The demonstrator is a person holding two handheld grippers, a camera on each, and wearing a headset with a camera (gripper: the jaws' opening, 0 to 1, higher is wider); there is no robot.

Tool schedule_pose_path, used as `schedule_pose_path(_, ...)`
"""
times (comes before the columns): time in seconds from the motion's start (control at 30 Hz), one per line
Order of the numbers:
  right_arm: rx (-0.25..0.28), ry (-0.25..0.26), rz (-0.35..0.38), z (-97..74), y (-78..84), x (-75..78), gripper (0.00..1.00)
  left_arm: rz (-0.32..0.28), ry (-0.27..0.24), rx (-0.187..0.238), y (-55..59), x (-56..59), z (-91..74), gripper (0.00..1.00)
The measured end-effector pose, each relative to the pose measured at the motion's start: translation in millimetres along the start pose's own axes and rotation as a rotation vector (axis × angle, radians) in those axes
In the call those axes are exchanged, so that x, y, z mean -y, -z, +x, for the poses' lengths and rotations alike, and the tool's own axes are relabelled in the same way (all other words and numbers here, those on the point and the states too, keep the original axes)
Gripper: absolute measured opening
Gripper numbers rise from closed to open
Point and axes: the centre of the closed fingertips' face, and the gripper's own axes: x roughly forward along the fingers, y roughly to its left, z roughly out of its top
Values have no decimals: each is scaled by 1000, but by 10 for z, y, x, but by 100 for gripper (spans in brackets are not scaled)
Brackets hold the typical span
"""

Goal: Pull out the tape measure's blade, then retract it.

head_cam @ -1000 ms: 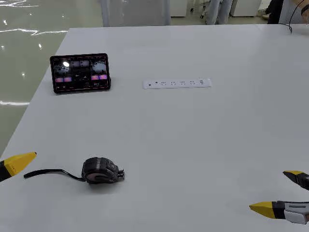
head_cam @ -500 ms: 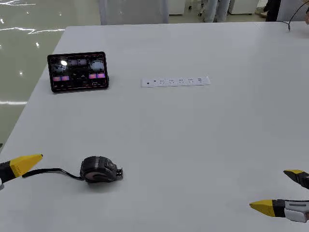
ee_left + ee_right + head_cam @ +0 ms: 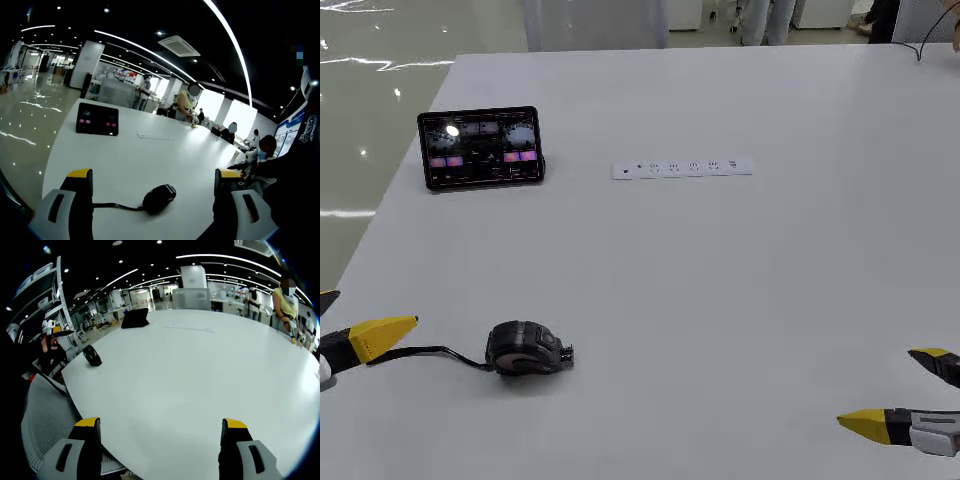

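The dark tape measure (image 3: 527,349) lies on the white table (image 3: 720,280) near its front left, blade in, with a black wrist strap (image 3: 435,351) trailing to its left. My left gripper (image 3: 370,310) is open just left of the strap's end, one yellow tip almost over it. Seen from the left gripper view, the tape measure (image 3: 159,196) rests ahead between the wide-apart jaws of the left gripper (image 3: 153,173). At the front right, far from the tape, my right gripper (image 3: 875,390) is open and holds nothing. In its own view the right gripper (image 3: 160,421) faces the tape measure (image 3: 92,355), small and far off.
A tablet (image 3: 480,148) stands propped at the back left, its screen lit. A white power strip (image 3: 682,167) lies flat at the middle back. The table's left edge (image 3: 375,225) runs close to the left gripper. People stand in the background beyond the table.
The left gripper has crept to the right, closer to the strap's end. The tape measure and the right gripper have stayed put.
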Motion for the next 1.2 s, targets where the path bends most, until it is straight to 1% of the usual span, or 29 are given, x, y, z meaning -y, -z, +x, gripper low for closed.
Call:
schedule_pose_path(0.1,0,-2,1,0,1,-6,99,3,-5,1,4,-8,-17,99)
schedule_pose_path(0.2,3,-4,-1,1,-8,-7,99,13,-4,-12,29,8,-23,99)
schedule_pose_path(0.27,3,-4,-1,0,-11,-6,99,8,-2,-12,27,13,-27,99)
schedule_pose_path(0.37,4,-4,-4,-5,-18,-1,99,10,-8,-10,18,-5,-44,99)
schedule_pose_path(0.4,5,-4,-5,-9,-21,2,99,22,-18,-13,16,-19,-51,99)
schedule_pose_path(0.5,2,-6,-7,-13,-18,14,99,33,-28,-16,13,-39,-69,99)
schedule_pose_path(0.53,-2,-7,-10,-12,-13,12,99,27,-30,-4,-5,-51,-88,99)
schedule_pose_path(0.6,-7,-10,-16,-6,-16,1,99,32,-42,3,-13,-88,-115,99)
schedule_pose_path(0.67,-7,-13,-19,1,-39,-10,99,43,-57,24,-25,-120,-145,99)
schedule_pose_path(0.73,-1,-14,-22,1,-70,-7,99,37,-58,38,-32,-140,-166,99)
schedule_pose_path(0.83,4,-15,-24,-1,-86,-8,99,32,-62,32,-20,-154,-176,99)
schedule_pose_path(0.93,1,-16,-25,-2,-74,-6,99,31,-71,40,-33,-176,-194,99)
schedule_pose_path(0.97,0,-17,-25,-3,-72,-8,99,13,-66,36,-24,-167,-202,99)
schedule_pose_path(1.03,1,-17,-25,-4,-72,-9,99,14,-68,34,-17,-158,-208,99)
schedule_pose_path(1.1,2,-18,-27,-6,-75,-8,99,24,-86,31,-7,-177,-224,99)
schedule_pose_path(1.2,5,-21,-27,-10,-76,-6,99,-3,-94,24,26,-178,-249,99)
